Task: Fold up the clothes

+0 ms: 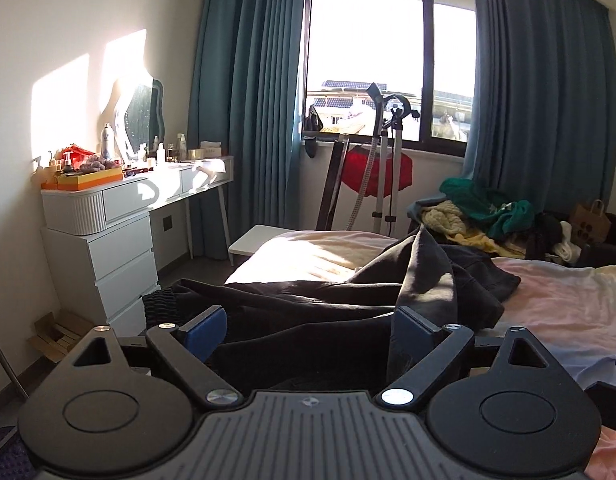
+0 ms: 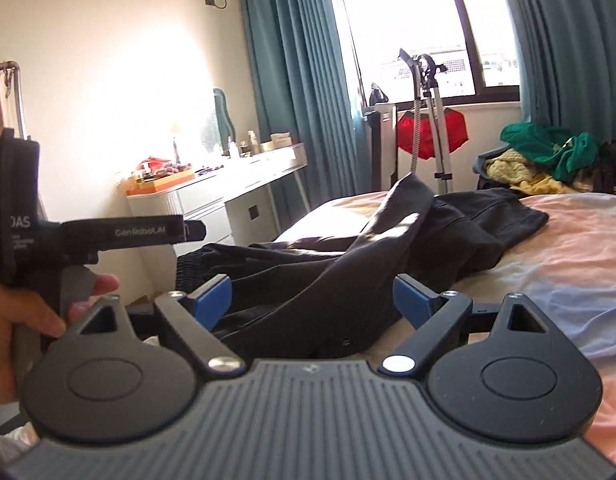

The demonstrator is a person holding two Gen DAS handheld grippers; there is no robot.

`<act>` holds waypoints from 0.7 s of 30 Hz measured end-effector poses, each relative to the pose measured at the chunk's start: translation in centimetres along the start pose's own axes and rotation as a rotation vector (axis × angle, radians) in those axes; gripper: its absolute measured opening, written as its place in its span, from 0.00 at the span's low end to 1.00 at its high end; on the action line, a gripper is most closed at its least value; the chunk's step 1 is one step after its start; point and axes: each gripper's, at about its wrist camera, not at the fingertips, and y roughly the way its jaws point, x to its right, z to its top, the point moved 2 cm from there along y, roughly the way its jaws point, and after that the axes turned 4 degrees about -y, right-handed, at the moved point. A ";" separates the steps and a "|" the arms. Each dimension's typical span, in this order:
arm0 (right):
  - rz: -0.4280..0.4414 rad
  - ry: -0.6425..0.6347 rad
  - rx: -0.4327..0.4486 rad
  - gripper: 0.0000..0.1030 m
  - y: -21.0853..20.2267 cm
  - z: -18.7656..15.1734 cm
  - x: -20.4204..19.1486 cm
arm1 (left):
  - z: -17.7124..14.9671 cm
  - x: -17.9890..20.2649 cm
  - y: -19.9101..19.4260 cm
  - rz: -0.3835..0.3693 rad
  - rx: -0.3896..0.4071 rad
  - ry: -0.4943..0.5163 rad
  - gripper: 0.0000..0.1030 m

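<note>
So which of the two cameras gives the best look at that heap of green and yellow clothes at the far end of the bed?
The right wrist view: the green and yellow clothes pile sits brightly lit, in plain sight. The left wrist view shows the same pile dimmer, its lower edge hidden behind the dark garment.

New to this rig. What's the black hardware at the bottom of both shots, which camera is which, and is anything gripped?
Each picture comes from a fisheye camera mounted on a handheld two-finger gripper and looking forward along its fingers. The black plates and blue pads at the bottom are the gripper itself.

The left gripper gives the left view; the right gripper gives the right. In the right view you also see the person's left hand holding the other tool.

A crumpled black garment lies on the bed, with a pile of clothes behind it. Both jaws are open with garment cloth between them, and nothing is gripped.
</note>
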 end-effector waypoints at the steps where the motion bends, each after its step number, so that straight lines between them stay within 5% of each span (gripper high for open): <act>1: -0.022 -0.001 0.009 0.87 -0.2 0.0 1.1 | -0.3 1.3 0.2 -0.012 0.000 0.005 0.90; 10: -0.181 0.079 0.092 0.87 -1.6 -1.2 10.3 | -3.6 8.5 -0.2 0.007 0.087 0.119 0.93; 13: -0.167 0.167 0.094 0.87 -0.8 -2.8 11.9 | -5.3 8.4 0.8 -0.002 0.032 0.090 0.93; 21: -0.166 0.091 0.055 0.87 0.8 -4.1 11.1 | -8.2 5.9 2.6 0.017 -0.054 0.089 0.93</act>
